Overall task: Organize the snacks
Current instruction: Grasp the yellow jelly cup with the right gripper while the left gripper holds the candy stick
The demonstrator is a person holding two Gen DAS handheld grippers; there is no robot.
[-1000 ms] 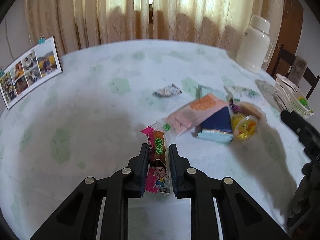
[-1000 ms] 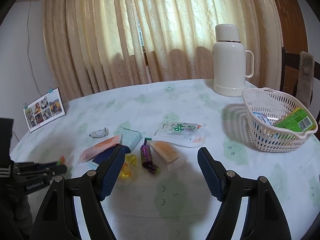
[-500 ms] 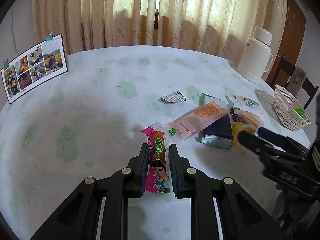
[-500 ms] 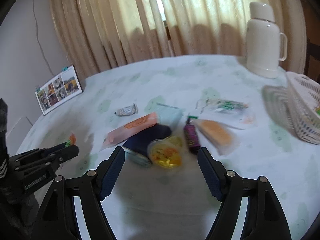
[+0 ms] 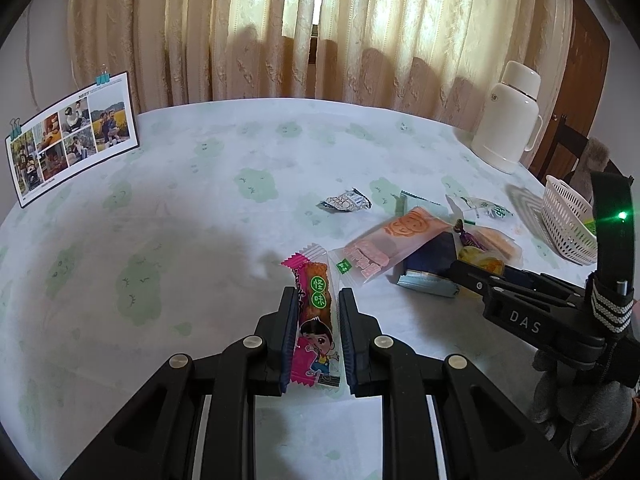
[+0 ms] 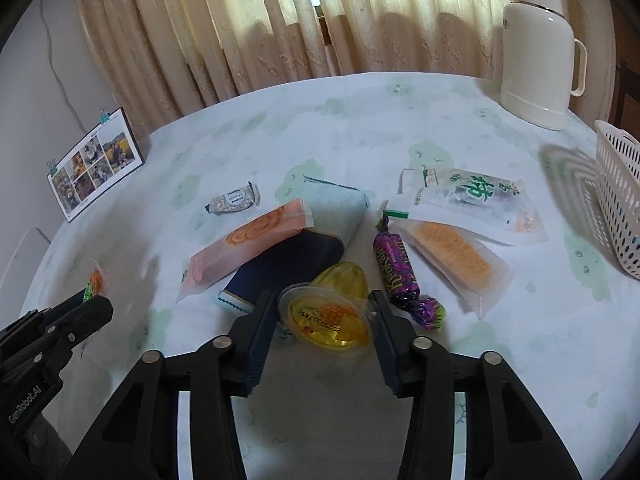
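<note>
Both grippers are busy. Left gripper is clamped on a pink snack stick packet. Right gripper has just been closing; its jaws now touch the rim of a yellow jelly cup. At two o'clock of the cup lies a purple candy; a white basket stands far at three o'clock.

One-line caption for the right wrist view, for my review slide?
Right gripper, its fingers just closing around a yellow jelly cup amid snack packets on the table.
</note>
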